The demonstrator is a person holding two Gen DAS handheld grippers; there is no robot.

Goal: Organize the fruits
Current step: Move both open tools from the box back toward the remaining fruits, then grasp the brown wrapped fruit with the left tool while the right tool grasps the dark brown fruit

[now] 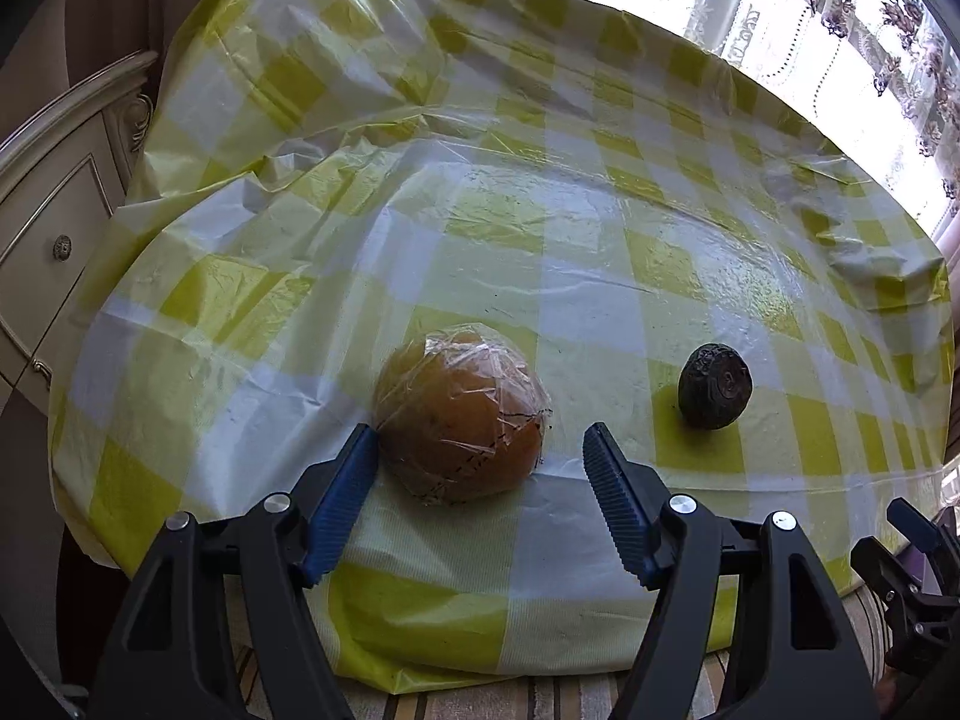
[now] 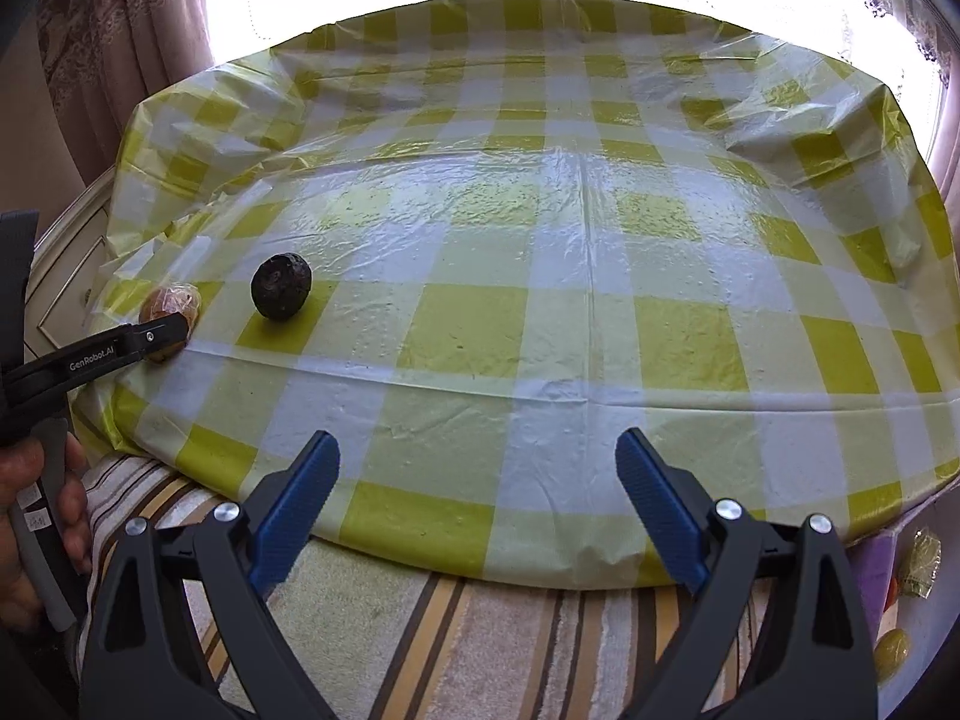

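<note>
A round orange-brown fruit wrapped in clear film rests on the checked tablecloth near the front edge. My left gripper is open around its near side: the left pad is at the fruit's flank and the right pad stands clear of it. A dark, rough-skinned fruit lies to the right, apart from both grippers. In the right wrist view the dark fruit and the wrapped fruit sit far left. My right gripper hangs open over the table's front edge, holding nothing.
A cream cabinet stands left of the table, with curtained windows behind it. A striped rug lies below the front edge. A purple box with small fruits sits at the lower right. A hand holds the left gripper's handle.
</note>
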